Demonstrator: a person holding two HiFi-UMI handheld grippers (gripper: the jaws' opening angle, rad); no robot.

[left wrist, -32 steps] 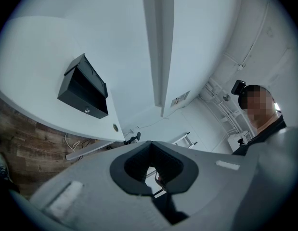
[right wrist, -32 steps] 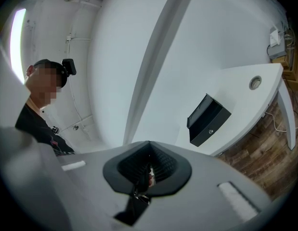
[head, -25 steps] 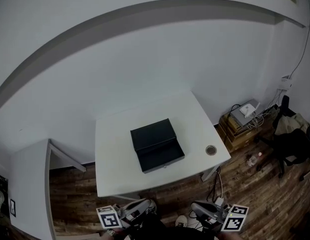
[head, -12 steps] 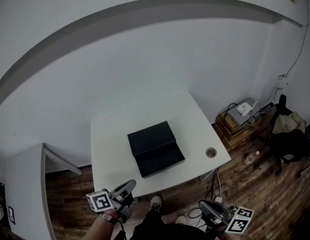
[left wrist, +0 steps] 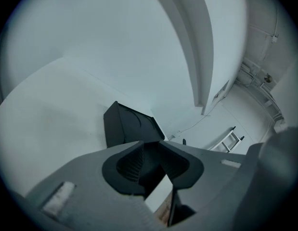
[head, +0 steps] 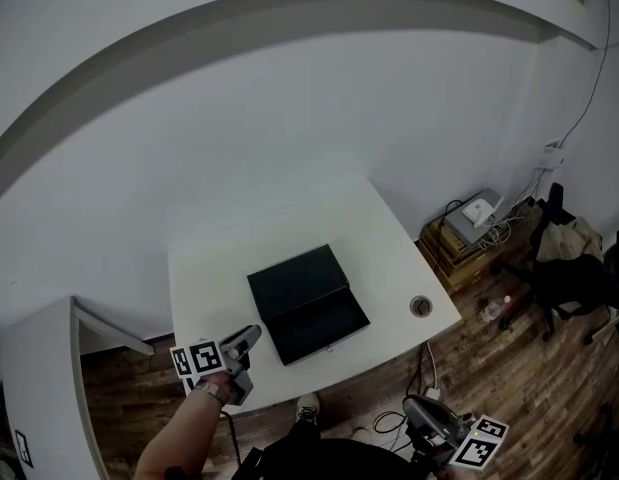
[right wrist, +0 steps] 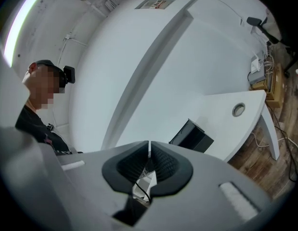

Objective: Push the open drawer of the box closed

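Note:
A black box (head: 292, 282) lies in the middle of the white table (head: 389, 253). Its drawer (head: 326, 325) stands pulled out toward the table's front edge. A hand holds my left gripper (head: 251, 334) over the front left part of the table, a short way left of the drawer, pointing at the box (left wrist: 129, 126). The left gripper (left wrist: 150, 143) jaws are opening, with nothing between them. My right gripper (head: 414, 408) hangs low, off the table's front right side. The right gripper (right wrist: 149, 143) jaws are only starting to part, tips almost touching, empty. The box (right wrist: 192, 136) lies far ahead.
A round cable hole (head: 421, 306) sits near the table's right front corner. On the wooden floor to the right are stacked boxes with devices (head: 471, 226) and a dark chair (head: 569, 268). A white unit (head: 44, 388) stands left of the table. White wall lies behind.
My left gripper has come up from the bottom edge to the table's front left part, nearer the drawer. The right gripper has stayed low at the bottom right.

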